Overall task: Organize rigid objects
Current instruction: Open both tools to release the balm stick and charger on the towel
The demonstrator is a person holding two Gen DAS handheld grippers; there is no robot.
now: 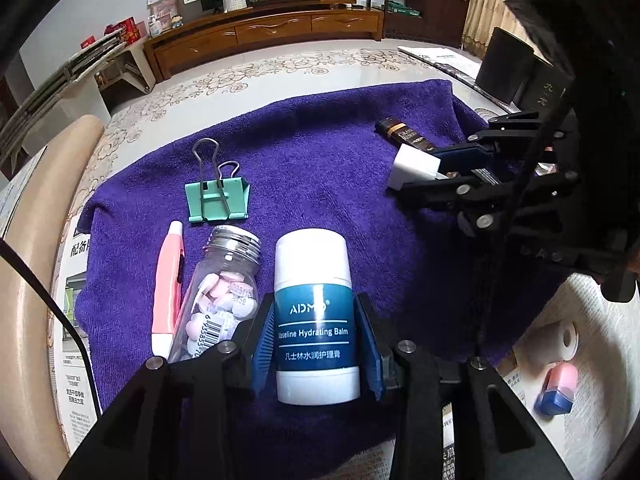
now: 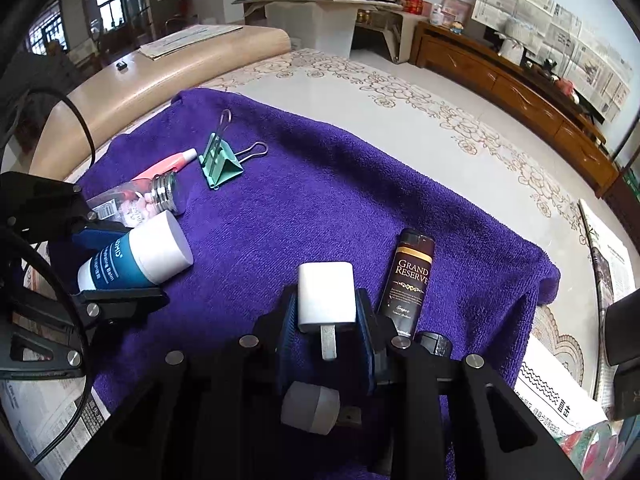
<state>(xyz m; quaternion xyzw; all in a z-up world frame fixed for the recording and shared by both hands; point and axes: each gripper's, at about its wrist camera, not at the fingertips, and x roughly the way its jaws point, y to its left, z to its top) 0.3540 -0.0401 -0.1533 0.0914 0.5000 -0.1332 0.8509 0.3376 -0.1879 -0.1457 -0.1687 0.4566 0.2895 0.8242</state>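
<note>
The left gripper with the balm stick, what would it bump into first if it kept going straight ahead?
Probably nothing soon: ahead of the left gripper and its balm stick lies bare purple towel. The green binder clip sits off to the left.

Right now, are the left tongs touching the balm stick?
Touching. In the left wrist view both blue pads of the left tongs press the sides of the balm stick with no gap; the right wrist view agrees.

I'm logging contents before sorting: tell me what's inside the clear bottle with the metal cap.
The clear bottle lies on the purple towel and holds pink and white tablets, seen through its wall. Its barcode label hides some, and the left gripper covers its base, so no count is possible.
</note>
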